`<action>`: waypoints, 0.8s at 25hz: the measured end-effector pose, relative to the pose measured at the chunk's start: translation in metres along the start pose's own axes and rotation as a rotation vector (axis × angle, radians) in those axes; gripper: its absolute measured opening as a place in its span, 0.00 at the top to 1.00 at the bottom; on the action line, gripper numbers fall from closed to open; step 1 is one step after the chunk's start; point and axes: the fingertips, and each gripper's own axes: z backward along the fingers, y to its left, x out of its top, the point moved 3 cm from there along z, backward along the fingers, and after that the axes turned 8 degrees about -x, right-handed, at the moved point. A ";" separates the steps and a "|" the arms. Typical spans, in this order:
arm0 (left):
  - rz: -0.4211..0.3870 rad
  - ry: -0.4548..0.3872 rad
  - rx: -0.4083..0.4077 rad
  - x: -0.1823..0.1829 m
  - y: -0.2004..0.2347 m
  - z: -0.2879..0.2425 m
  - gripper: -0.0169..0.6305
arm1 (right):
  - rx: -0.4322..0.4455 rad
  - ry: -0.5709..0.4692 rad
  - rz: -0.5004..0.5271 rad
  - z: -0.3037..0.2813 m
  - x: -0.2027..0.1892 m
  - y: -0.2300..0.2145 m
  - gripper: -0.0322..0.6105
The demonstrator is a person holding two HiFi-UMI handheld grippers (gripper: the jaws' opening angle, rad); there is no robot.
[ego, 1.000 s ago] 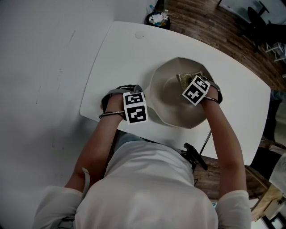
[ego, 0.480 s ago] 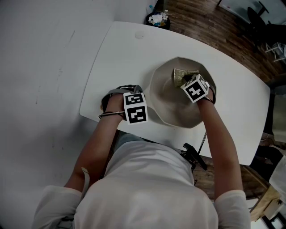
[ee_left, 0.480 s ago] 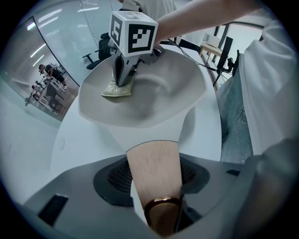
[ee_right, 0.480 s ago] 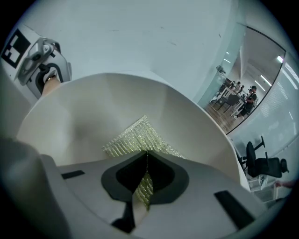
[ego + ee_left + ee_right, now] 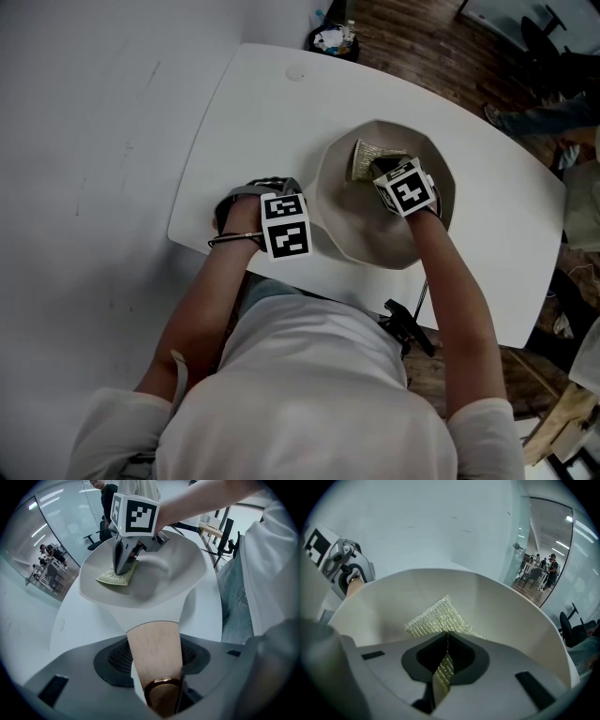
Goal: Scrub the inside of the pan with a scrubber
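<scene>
Your right gripper (image 5: 444,637) clamps scrubber (image 5: 436,616) inside pan (image 5: 515,616). Only left gripper view shows left gripper (image 5: 154,639) gripping wooden handle (image 5: 153,656).

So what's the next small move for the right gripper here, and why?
Probably sweep the scrubber across the floor of the pan: the right gripper is clamped on it near the far wall, and the left gripper pins the wooden handle.

Head view: soft, even overhead light, slightly dim, darker at the corners. Gripper views: strong fisheye bending, black circular border, ceiling strip lights (image 5: 580,525) bright. A soft shadow lies inside the pan (image 5: 185,562).
</scene>
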 end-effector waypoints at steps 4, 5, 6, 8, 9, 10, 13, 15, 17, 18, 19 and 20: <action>0.001 -0.002 0.000 0.000 -0.001 0.000 0.61 | 0.056 -0.012 0.019 0.000 0.003 0.012 0.91; 0.001 -0.002 0.000 0.001 -0.001 0.000 0.61 | 0.073 -0.014 0.026 0.000 0.003 0.015 0.91; 0.002 -0.002 -0.001 0.001 -0.001 0.000 0.61 | 0.090 -0.015 0.031 0.000 0.003 0.018 0.91; 0.002 -0.001 -0.001 0.000 -0.001 0.000 0.61 | 0.127 -0.016 0.038 0.001 0.004 0.025 0.91; 0.003 -0.002 -0.001 0.000 -0.001 0.000 0.61 | 0.146 -0.016 0.042 0.002 0.004 0.029 0.91; 0.004 -0.003 -0.001 0.000 0.000 0.000 0.61 | 0.165 -0.016 0.044 0.002 0.004 0.032 0.91; 0.008 -0.005 -0.002 -0.001 0.000 0.000 0.61 | 0.231 -0.007 0.049 0.005 0.002 0.044 0.91; 0.009 -0.004 -0.001 -0.001 0.000 0.000 0.61 | 0.276 0.002 0.062 0.008 -0.001 0.053 0.91; 0.010 -0.004 0.000 -0.001 0.000 0.000 0.61 | 0.317 0.018 0.088 0.013 -0.005 0.060 0.91; 0.011 -0.005 0.001 -0.001 0.000 0.000 0.61 | 0.337 0.028 0.101 0.015 -0.008 0.064 0.91; 0.012 -0.005 0.001 -0.001 -0.001 0.000 0.61 | 0.354 0.040 0.114 0.017 -0.011 0.068 0.91; 0.013 -0.005 0.001 0.000 -0.001 0.000 0.61 | 0.371 0.054 0.125 0.019 -0.014 0.071 0.91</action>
